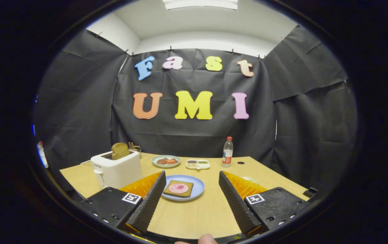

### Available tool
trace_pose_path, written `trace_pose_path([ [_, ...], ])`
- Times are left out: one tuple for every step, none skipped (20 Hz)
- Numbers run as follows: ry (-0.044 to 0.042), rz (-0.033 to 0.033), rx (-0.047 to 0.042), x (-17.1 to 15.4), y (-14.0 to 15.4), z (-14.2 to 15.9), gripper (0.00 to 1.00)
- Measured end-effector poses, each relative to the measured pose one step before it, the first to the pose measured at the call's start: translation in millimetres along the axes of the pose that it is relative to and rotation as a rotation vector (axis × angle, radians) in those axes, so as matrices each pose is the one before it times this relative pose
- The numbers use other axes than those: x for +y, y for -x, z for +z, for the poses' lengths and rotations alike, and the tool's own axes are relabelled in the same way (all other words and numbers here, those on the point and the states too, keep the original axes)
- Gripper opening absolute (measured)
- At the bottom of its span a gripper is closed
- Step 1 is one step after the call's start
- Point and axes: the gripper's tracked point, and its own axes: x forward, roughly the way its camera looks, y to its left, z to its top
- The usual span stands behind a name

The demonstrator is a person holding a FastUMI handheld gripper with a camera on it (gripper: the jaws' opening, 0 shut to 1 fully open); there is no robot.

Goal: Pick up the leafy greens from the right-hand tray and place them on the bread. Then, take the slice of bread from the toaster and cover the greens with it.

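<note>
Cloth-walled booth (toaster [116, 168] on table [194, 217])

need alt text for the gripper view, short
The tool is open and empty above a wooden table, a blue plate with topped bread just ahead between its fingers. Beyond stand a white toaster holding a slice, and a bottle.

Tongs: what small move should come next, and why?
Probably ease the tongs forward past the blue plate towards the white tray. They stand open and empty, and the bread on the plate carries no greens yet.
</note>
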Motion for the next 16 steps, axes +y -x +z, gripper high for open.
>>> trace_pose_path([
  [0.00038, -0.00244, 0.00078, -0.95, -0.87, -0.4, 0.95],
  [0.00432, -0.00209, 0.00497, 0.31, -0.79, -2.15, 0.95],
  [0.00353, 0.00273, 0.00644, -0.29, -0.61, -2.84, 0.95],
  [0.00416, 0.00049, 0.00477, 0.59, -0.24, -2.55, 0.95],
  [0.00272, -0.00397, 0.00429, -2.73, -0.55, -1.78, 0.95],
  [-0.00258, -0.00383, 0.00716, -2.89, -0.97, -2.82, 0.95],
  [-0.0115, 0.00415, 0.01406, -1.27, -0.56, -1.88, 0.95],
  [-0.00619, 0.00609, 0.0083, 0.36, 0.13, -0.73, 0.95],
  [0.00834, -0.00457, -0.0023, -4.96, -1.64, 2.73, 0.95],
  [0.00571, -0.02133, -0.00504, -11.32, -2.7, 2.13, 0.95],
  [-0.00041, -0.00803, -0.00194, -8.16, -4.78, 0.63, 0.95],
  [0.00029, -0.00211, 0.00775, -5.02, -5.01, -2.35, 0.95],
  [0.00117, 0.00348, 0.00878, -7.34, -7.45, -0.8, 0.95],
  [0.00629, 0.00386, 0.01103, -7.72, -9.28, 0.0, 0.95],
  [0.00714, -0.00167, 0.00915, -10.54, -10.02, 0.97, 0.95],
  [0.01388, -0.0066, 0.00653, -11.16, -9.66, 0.07, 0.95],
])
